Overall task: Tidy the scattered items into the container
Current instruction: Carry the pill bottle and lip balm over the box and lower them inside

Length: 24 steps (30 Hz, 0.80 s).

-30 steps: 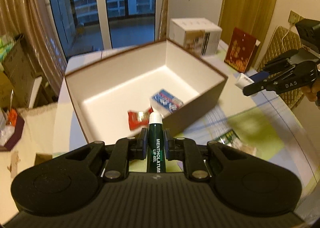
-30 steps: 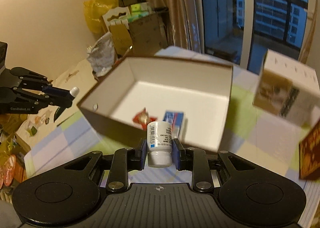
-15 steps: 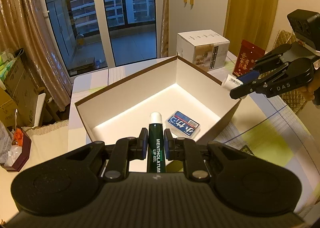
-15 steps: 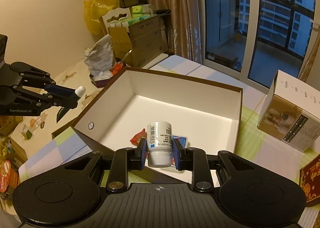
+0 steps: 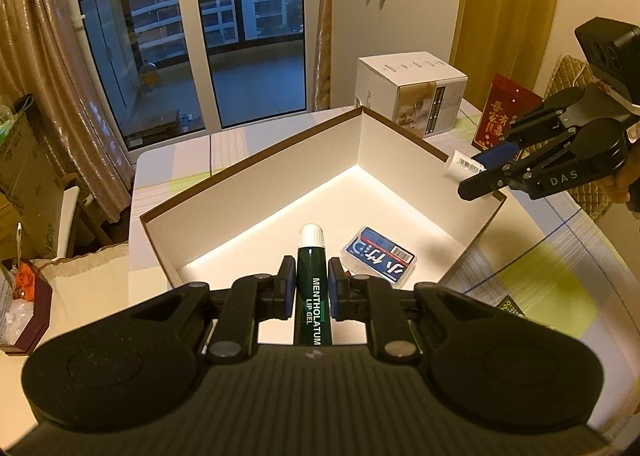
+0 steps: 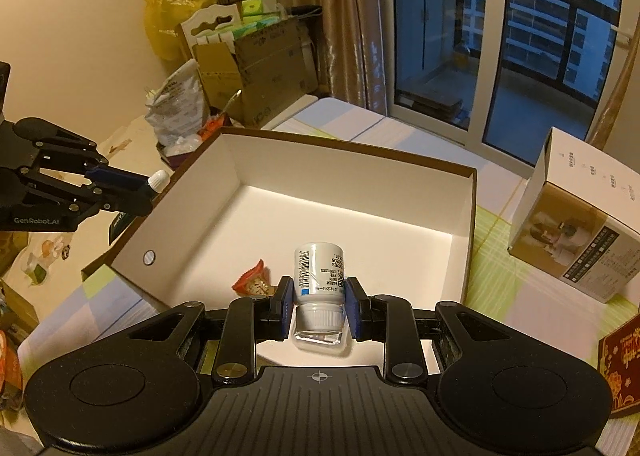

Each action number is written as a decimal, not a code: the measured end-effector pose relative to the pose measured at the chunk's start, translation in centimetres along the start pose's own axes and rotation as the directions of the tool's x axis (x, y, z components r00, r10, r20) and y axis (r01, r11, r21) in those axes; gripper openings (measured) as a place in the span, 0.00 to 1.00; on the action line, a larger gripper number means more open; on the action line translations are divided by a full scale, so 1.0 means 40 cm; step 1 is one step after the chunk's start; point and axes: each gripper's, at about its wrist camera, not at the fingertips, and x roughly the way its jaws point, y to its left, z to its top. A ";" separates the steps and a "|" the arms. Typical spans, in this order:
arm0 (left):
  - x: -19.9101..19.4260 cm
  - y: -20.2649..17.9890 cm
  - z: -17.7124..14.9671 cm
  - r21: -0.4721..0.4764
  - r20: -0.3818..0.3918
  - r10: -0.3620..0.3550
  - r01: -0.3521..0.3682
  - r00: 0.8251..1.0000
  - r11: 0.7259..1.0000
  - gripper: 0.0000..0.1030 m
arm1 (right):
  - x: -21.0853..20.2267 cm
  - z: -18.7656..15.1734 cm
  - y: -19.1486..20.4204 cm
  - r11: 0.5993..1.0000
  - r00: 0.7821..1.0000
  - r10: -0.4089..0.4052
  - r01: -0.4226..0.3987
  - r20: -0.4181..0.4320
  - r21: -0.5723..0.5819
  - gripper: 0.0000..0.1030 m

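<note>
While both grippers hang over the open box (image 5: 280,171), the left gripper (image 5: 311,288) clamps a green lip-gel tube (image 5: 313,296) and the right gripper (image 6: 318,302) clamps a white bottle (image 6: 320,274); a blue packet (image 5: 378,256) and red wrapper (image 6: 252,282) lie inside.

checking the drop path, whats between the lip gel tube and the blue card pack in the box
Nothing: in the left wrist view, bare white box floor separates the lip gel tube, clamped in the left tool, from the blue card pack.
</note>
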 end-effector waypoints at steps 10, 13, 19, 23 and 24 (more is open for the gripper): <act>0.064 0.036 0.012 0.001 -0.035 -0.023 0.023 0.999 1.000 0.12 | 0.058 0.009 -0.032 0.999 0.998 -0.032 0.032 -0.054 0.011 0.29; 0.081 0.049 0.005 -0.011 -0.054 -0.024 0.024 0.998 1.000 0.12 | 0.067 0.004 -0.039 0.999 0.997 -0.042 0.043 -0.070 0.015 0.29; 0.100 0.065 -0.011 -0.019 -0.075 -0.024 0.022 0.997 1.000 0.12 | 0.089 -0.009 -0.055 0.998 0.993 -0.061 0.063 -0.103 0.017 0.29; 0.123 0.068 -0.019 -0.025 -0.097 -0.020 0.018 0.995 1.000 0.12 | 0.109 -0.018 -0.055 0.997 0.988 -0.074 0.075 -0.132 0.000 0.29; 0.132 0.067 -0.021 -0.026 -0.107 -0.020 0.017 0.994 1.000 0.12 | 0.116 -0.021 -0.055 0.997 0.987 -0.075 0.075 -0.141 -0.004 0.29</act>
